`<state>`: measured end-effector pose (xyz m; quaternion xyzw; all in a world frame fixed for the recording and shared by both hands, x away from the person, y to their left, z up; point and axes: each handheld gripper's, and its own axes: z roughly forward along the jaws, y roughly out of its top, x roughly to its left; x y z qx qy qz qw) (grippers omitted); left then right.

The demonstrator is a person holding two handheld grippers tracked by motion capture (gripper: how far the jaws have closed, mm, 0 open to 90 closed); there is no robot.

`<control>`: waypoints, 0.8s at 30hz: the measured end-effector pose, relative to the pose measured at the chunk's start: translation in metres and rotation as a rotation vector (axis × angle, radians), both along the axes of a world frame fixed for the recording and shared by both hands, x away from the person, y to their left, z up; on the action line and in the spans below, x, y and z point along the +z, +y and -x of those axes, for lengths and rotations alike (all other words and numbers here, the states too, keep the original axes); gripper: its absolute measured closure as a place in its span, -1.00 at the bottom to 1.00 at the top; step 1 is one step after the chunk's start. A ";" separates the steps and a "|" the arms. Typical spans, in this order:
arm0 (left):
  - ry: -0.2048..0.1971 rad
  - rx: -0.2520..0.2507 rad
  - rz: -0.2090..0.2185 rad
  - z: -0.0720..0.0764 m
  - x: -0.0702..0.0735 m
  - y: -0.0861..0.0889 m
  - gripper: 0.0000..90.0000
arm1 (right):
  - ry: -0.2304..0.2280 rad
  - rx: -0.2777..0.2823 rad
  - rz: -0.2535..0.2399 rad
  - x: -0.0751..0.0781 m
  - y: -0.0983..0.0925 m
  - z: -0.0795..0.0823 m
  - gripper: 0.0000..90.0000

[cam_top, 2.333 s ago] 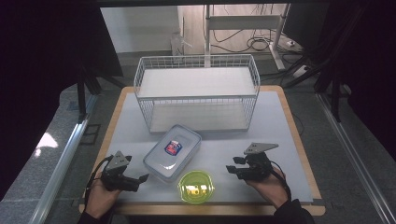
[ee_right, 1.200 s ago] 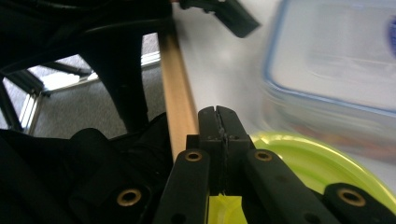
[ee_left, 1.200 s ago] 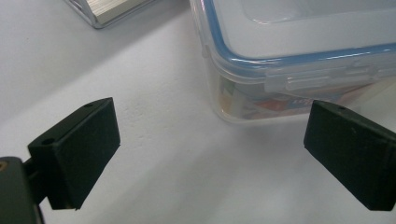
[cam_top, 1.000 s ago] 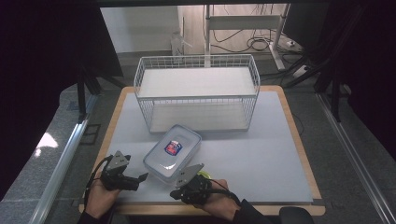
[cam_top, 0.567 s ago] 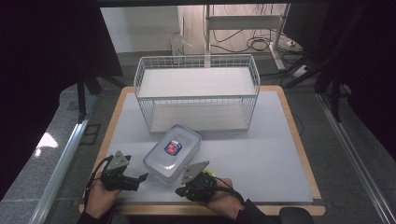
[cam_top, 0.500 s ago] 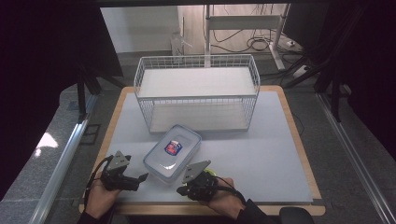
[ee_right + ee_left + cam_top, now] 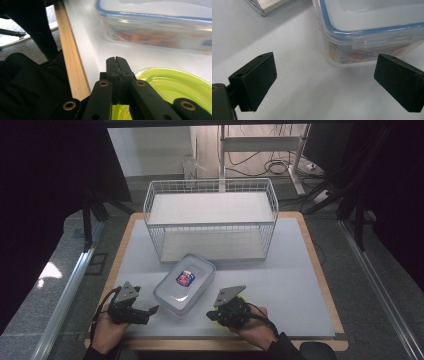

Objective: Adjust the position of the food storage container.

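A clear lidded food container (image 7: 185, 282) with a blue seal and a red label lies on the white mat. My left gripper (image 7: 152, 310) rests just left of it, open, with the container's near corner (image 7: 372, 27) ahead of its empty jaws (image 7: 324, 82). My right gripper (image 7: 212, 314) is low on the mat, right of the container's front corner. It is shut (image 7: 117, 62) on the rim of a yellow-green round dish (image 7: 175, 85). In the high view the hand hides most of that dish (image 7: 243, 297). The container (image 7: 155, 22) lies blurred just beyond those jaws.
A white wire basket rack (image 7: 210, 205) with a shelf stands at the back of the mat. The wooden table edge (image 7: 72, 70) runs close beside my right gripper. Bare mat (image 7: 290, 285) stretches to the right of the container.
My right gripper has slid to the right and a little away from the front edge, the yellow-green dish going with it. The left gripper and the container have stayed put.
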<state>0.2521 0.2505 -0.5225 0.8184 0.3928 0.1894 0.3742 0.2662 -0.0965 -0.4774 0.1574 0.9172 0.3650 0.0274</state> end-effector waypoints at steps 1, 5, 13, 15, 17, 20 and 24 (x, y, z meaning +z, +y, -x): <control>0.001 0.000 0.001 0.000 0.000 0.000 -0.90 | 0.000 -0.010 -0.001 0.000 -0.003 -0.001 1.00; 0.002 0.001 0.001 0.000 0.000 0.000 -0.90 | -0.002 -0.046 -0.012 0.002 -0.016 -0.006 1.00; 0.003 0.002 0.000 0.000 0.000 0.000 -0.90 | 0.002 -0.129 -0.024 0.003 -0.038 -0.016 1.00; 0.002 0.003 0.001 0.000 0.000 0.000 -0.90 | -0.008 -0.130 -0.021 0.004 -0.037 -0.015 1.00; 0.003 0.002 -0.002 0.000 0.000 0.000 -0.90 | -0.028 -0.106 -0.049 0.009 -0.031 -0.012 1.00; 0.003 0.002 -0.001 0.000 0.000 0.000 -0.90 | -0.027 -0.086 -0.065 0.010 -0.025 -0.010 1.00; 0.001 0.001 -0.002 0.000 0.000 0.000 -0.90 | -0.023 -0.041 -0.034 0.003 -0.010 -0.007 1.00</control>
